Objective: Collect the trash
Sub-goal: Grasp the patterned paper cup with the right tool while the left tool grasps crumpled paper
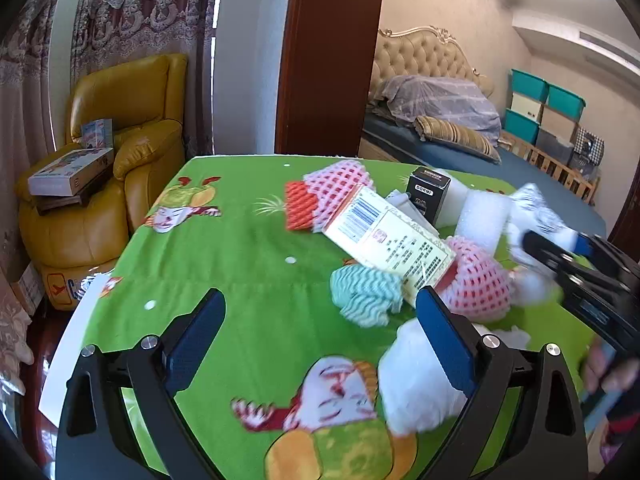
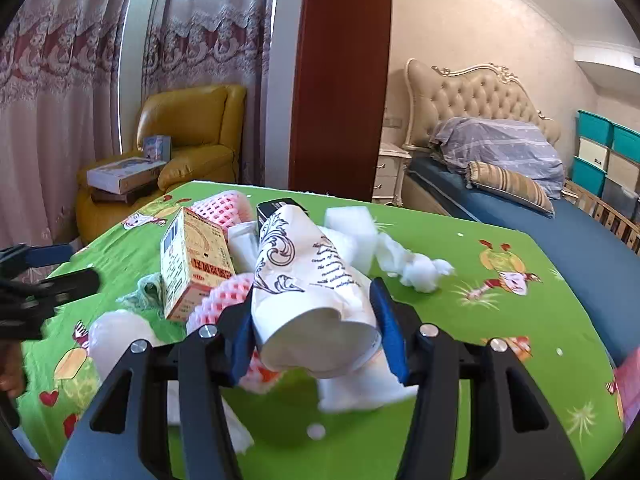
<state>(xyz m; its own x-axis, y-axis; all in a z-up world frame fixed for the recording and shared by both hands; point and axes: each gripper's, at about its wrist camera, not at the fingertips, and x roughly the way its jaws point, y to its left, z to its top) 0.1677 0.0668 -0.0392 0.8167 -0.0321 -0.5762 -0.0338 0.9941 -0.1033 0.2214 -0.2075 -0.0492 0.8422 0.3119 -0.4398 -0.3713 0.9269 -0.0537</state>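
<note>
Right gripper has its blue pads pressed on both sides of a crumpled white paper cup with dark scroll print, holding it tilted with the open mouth toward the camera. Left gripper is wide open with nothing between the pads, over the green cartoon-print tablecloth. Ahead and right of it: teal-and-white wavy foam wrap, cream cardboard box with barcode, pink foam fruit net touching the box, small black carton behind.
</note>
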